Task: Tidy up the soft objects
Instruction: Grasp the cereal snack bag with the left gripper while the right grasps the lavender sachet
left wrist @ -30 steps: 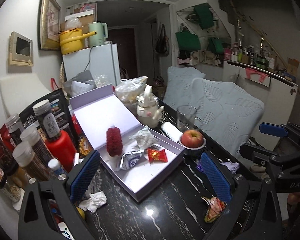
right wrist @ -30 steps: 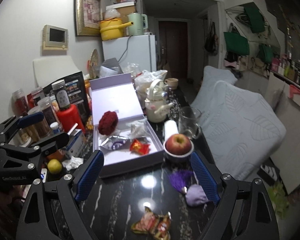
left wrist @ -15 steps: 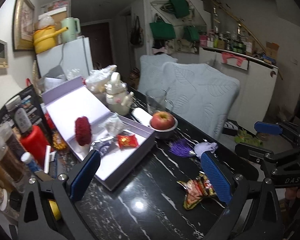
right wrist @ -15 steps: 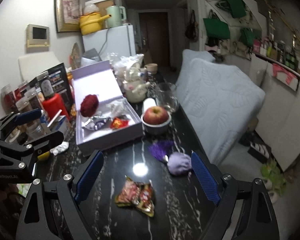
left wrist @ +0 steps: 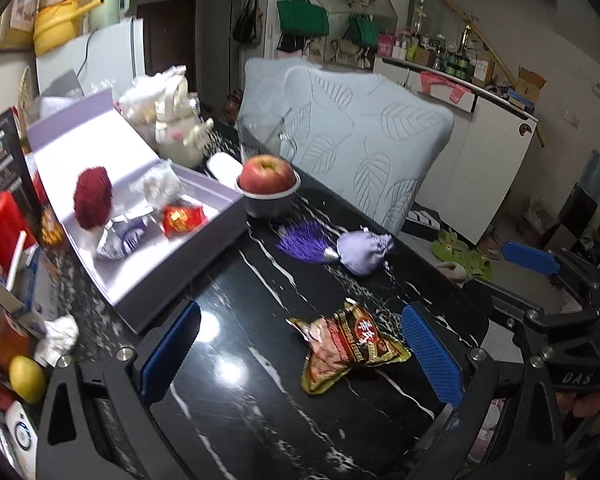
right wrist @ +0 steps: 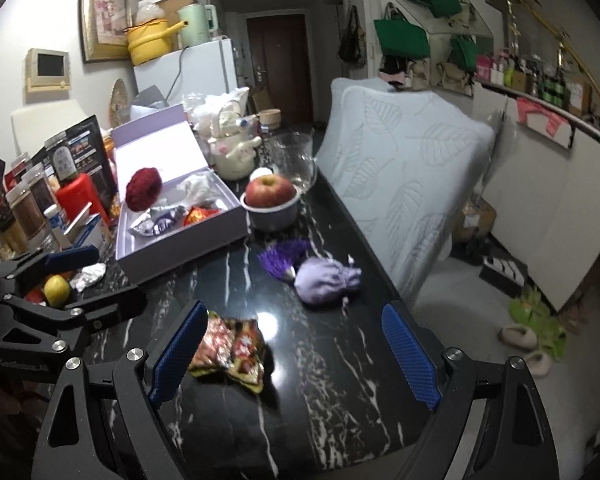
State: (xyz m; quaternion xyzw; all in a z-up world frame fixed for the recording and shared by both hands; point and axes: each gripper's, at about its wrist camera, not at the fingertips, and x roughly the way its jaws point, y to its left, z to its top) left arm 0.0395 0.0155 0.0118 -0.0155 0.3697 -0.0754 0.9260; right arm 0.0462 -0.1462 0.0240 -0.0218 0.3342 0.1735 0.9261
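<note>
A red-and-gold snack packet (left wrist: 350,346) lies flat on the black marble table (left wrist: 260,420). My left gripper (left wrist: 300,332) is open, low over the table, and the packet sits between its blue pads, nearer the right one. A lavender pouch (right wrist: 326,276) with a purple tassel (right wrist: 282,258) lies ahead of my open right gripper (right wrist: 294,328); the same packet (right wrist: 230,350) lies by its left pad. An open lavender box (left wrist: 148,280) at the left holds a red fuzzy ball (left wrist: 93,197), a crumpled white piece, a silver-purple wrapper (left wrist: 120,238) and a small red packet (left wrist: 182,218).
An apple in a grey bowl (left wrist: 266,178) stands by the box's corner, with a teapot (left wrist: 180,136) and a glass jug behind. Bottles, jars, a lemon (left wrist: 26,378) and crumpled paper crowd the left edge. Pale blue leaf-pattern chair backs (right wrist: 404,160) line the table's right side.
Both grippers have sunk toward the table and swung right, away from the box. The snack packet and pouch now lie close ahead. Both stay open and nothing was picked up.
</note>
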